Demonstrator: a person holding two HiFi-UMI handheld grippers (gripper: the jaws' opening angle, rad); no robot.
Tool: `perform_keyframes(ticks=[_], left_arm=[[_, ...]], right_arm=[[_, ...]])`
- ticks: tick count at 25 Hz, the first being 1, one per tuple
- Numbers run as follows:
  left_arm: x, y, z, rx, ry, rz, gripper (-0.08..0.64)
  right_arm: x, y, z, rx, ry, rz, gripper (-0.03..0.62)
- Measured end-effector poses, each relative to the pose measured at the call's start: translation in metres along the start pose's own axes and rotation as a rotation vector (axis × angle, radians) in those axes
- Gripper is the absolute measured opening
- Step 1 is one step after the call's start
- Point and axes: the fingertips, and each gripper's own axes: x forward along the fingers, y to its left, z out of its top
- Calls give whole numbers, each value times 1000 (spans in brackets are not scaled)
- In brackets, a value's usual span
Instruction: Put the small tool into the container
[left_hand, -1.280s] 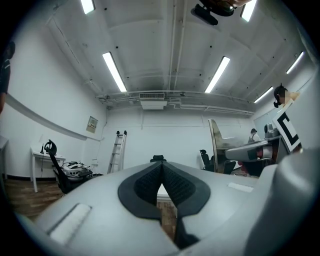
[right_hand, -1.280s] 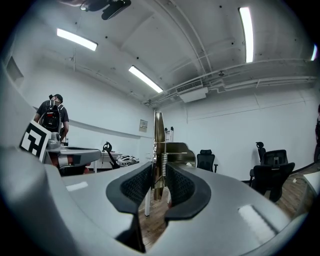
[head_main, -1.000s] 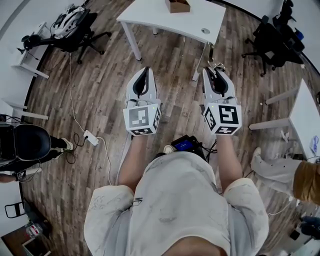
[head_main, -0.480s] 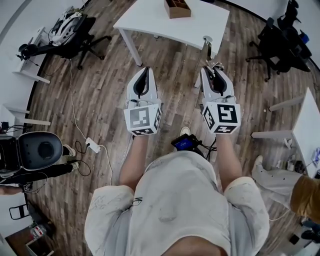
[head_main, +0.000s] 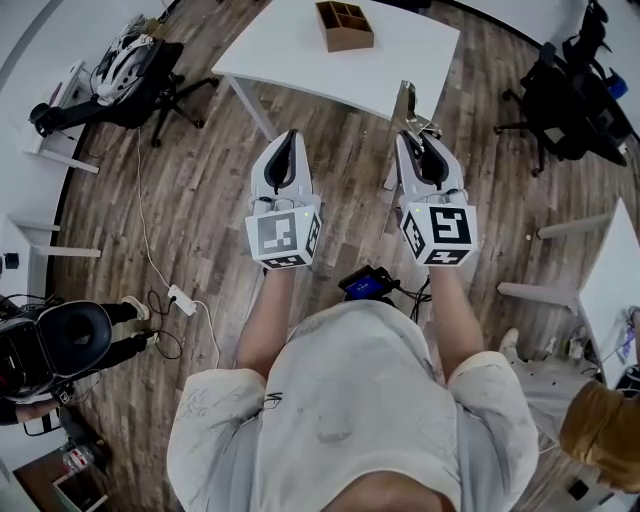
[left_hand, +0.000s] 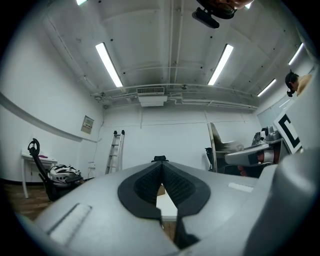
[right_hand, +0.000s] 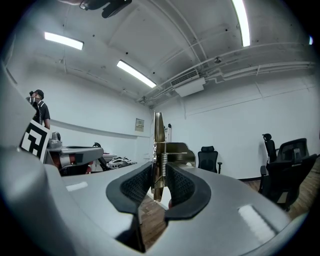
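Pinching a slim sprung brass-coloured metal implement (right_hand: 158, 140), our right tool (head_main: 413, 137) faces the white bench (head_main: 290, 45) bearing the brown wooden compartment box (head_main: 345, 27); our left tool (head_main: 290, 137) is pressed together, empty.

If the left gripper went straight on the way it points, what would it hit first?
Likely the white table ahead, though depth is unclear; the way there looks free. The wooden container sits farther back on it.
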Motion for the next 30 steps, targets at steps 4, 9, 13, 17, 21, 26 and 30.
perform_keyframes(ticks=[4,9,13,17,21,26,30], left_arm=[[106,-30,-12,10,1,15,14],[172,-42,-23,38,-15,36,14],[195,-33,-36,50,-14,43,14],[235,-9,-56,48,-16,41,14],[293,45,-68,47,-19,31,14],[367,132,-80,44,-23,26,14],[423,215,-87,39,-23,12,14]], right_arm=[[66,-91,-3,12,8,16,89],[117,-143,-12,22,4,34,89],[145,-149,-24,30,0,49,89],[195,-154,-38,28,5,53,89],[274,-148,-42,22,16,43,89],[384,-127,-40,12,28,32,89],[479,-97,-34,6,35,16,89]])
